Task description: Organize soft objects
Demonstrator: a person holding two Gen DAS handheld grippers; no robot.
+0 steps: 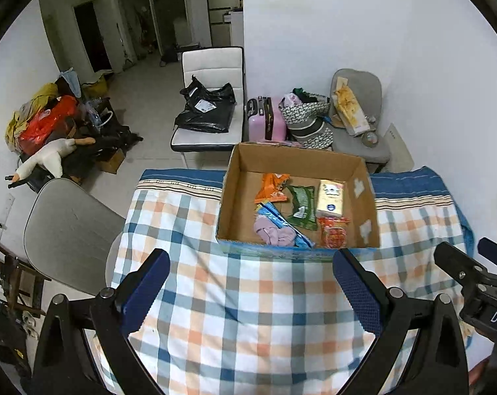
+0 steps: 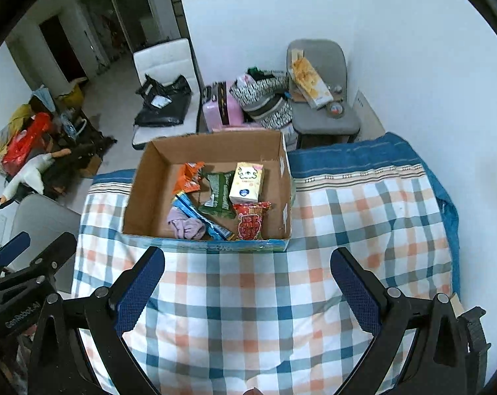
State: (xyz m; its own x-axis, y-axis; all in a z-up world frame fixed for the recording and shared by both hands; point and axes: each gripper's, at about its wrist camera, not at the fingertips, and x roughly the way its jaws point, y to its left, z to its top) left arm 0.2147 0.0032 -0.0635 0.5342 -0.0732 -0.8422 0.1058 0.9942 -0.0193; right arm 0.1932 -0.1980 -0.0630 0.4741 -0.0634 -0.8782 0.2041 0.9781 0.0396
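1. The cardboard box (image 1: 297, 161) stands on the checked tablecloth (image 1: 248, 296), at the far side of the table, with its top open and its walls upright.
2. In front of the box, toward the cameras, a wide part of the cloth is bare; to the right of the box the cloth is bare up to its blue border (image 2: 363, 158).
3. The left gripper (image 1: 251, 279) is released, its blue pads (image 1: 146, 283) wide apart and holding nothing, above the cloth just in front of the box.
4. The right gripper (image 2: 248, 279) is also released and holds nothing, in front of the near wall of the box.
5. Inside the box lie the soft objects: a purple cloth (image 2: 185, 225) at the near wall, a blue packet (image 2: 202, 220) touching it, an orange packet (image 2: 190, 177), a green packet (image 2: 218, 194), a red packet (image 2: 250, 222) and a pale tissue pack (image 2: 246, 182).
6. The writing on the packets is too small to read; on the left gripper's body, seen from the right wrist, stands "GenRobot.AI".
7. Behind the box stand a white chair (image 1: 212, 65) with a black bag (image 1: 205, 108), a pink suitcase (image 1: 266, 118) and a grey chair (image 1: 360, 98); another grey chair (image 1: 67, 230) stands left of the box, beside the table.
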